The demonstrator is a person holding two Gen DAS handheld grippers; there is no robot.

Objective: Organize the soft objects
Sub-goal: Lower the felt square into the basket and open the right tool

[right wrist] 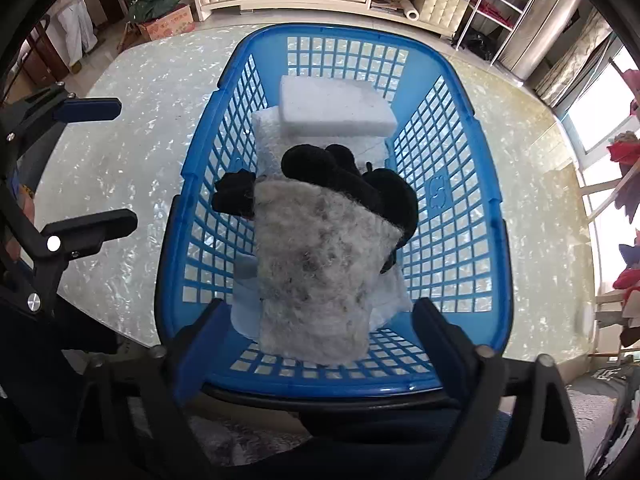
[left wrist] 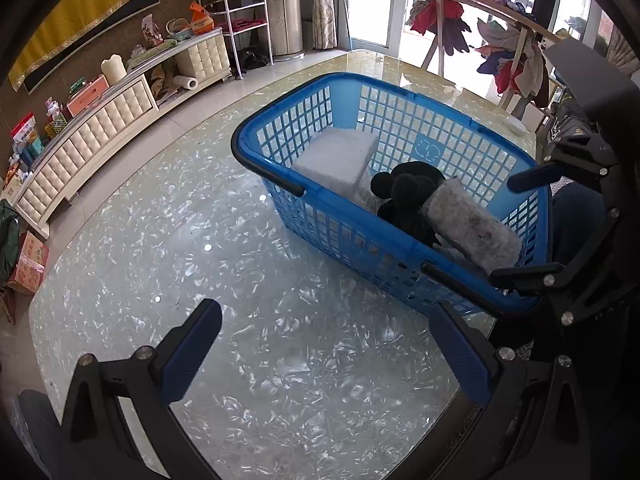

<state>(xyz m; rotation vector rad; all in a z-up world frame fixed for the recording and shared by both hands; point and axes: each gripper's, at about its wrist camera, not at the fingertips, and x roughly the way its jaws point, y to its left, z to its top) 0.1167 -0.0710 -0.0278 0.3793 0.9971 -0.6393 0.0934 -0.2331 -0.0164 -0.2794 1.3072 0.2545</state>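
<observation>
A blue plastic basket (left wrist: 280,128) (right wrist: 460,92) stands on the pearly table. It holds a white foam block (left wrist: 336,160) (right wrist: 336,104), a black plush toy (left wrist: 404,196) (right wrist: 360,176) and a grey felt pad (left wrist: 468,224) (right wrist: 320,272) lying on top. My left gripper (left wrist: 324,348) is open and empty over bare table, left of the basket. My right gripper (right wrist: 320,340) is open at the basket's near rim, its jaws apart on either side of the grey pad's near end without gripping it. It also shows in the left wrist view (left wrist: 524,224).
A cream cabinet (left wrist: 100,132) with clutter runs along the wall across the floor. A wooden rack of clothes (left wrist: 480,20) stands beyond the table's far edge. The marbled table top (left wrist: 240,260) spreads left of the basket. Cardboard boxes (left wrist: 28,264) sit on the floor.
</observation>
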